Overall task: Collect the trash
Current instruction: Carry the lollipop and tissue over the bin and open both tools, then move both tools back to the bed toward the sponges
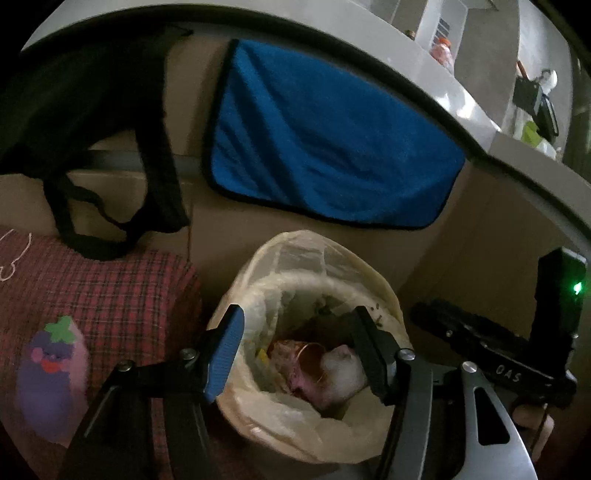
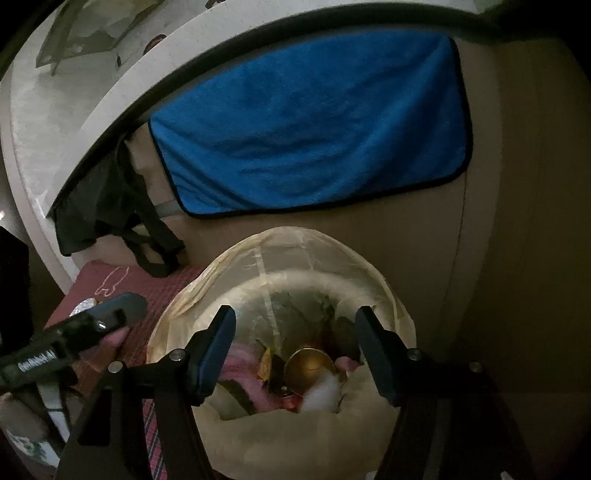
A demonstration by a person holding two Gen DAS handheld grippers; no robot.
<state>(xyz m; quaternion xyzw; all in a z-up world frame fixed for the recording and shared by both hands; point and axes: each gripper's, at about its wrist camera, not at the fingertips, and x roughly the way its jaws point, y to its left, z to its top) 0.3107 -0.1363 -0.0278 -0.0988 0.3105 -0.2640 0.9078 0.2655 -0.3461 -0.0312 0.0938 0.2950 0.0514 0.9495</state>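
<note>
A small bin lined with a pale plastic bag (image 1: 295,254) (image 2: 295,254) stands on the floor against a beige cabinet. Inside lie a white crumpled wad (image 1: 343,369) (image 2: 325,395), pink wrapping (image 1: 299,376) (image 2: 240,365) and a round golden lid or cup (image 2: 310,365). My left gripper (image 1: 295,321) hangs open over the bin's mouth with nothing between its fingers. My right gripper (image 2: 295,321) is also open and empty above the same opening. Each tool shows at the edge of the other's view: a right finger (image 1: 436,317), a left finger (image 2: 122,306).
A blue towel (image 1: 325,140) (image 2: 314,129) hangs on the cabinet front behind the bin, with a black bag (image 1: 92,110) (image 2: 110,206) to its left. Left of the bin sits a red plaid cushion (image 1: 110,295) with a purple eggplant toy (image 1: 48,373). A grey countertop (image 1: 332,29) runs above.
</note>
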